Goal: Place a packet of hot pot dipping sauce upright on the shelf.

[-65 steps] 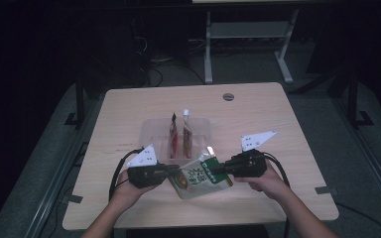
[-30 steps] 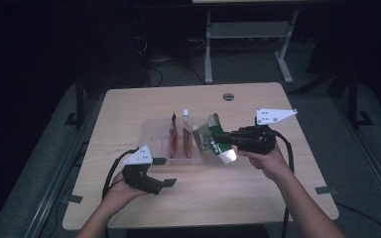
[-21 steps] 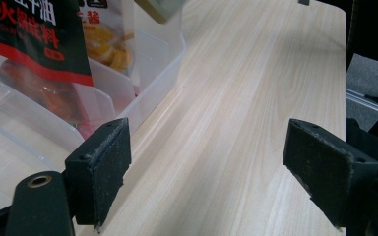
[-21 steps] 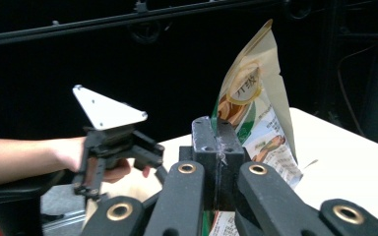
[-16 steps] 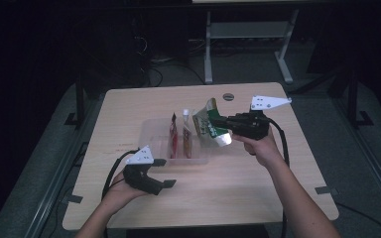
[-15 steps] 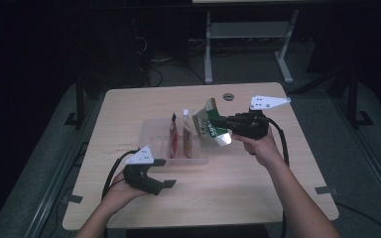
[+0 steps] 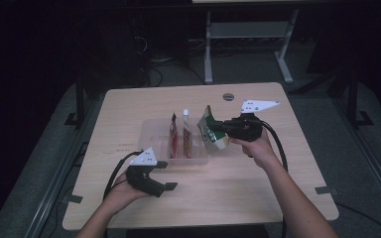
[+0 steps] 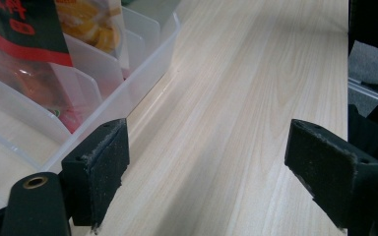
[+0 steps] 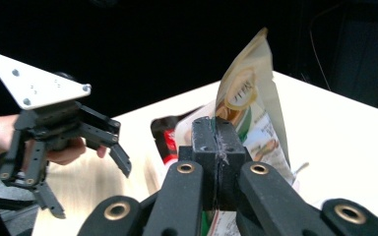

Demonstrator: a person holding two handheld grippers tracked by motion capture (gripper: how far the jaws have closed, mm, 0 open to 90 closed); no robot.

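Note:
My right gripper is shut on a green and white snack pouch and holds it upright over the right end of a clear divided tray. In the right gripper view the jaws pinch the pouch near its middle. Two red pouches stand in the tray's slots. My left gripper rests open on the table just in front of the tray, nothing between its pads. The tray wall lies to its left.
The light wooden table has bare room to the right and front of the tray. A round cable port sits near the far edge. A metal desk frame stands on the dark floor beyond the table.
The right gripper has carried the green pouch from the table's front to the tray's right end. The left gripper let go of the pouch and has stayed near the front.

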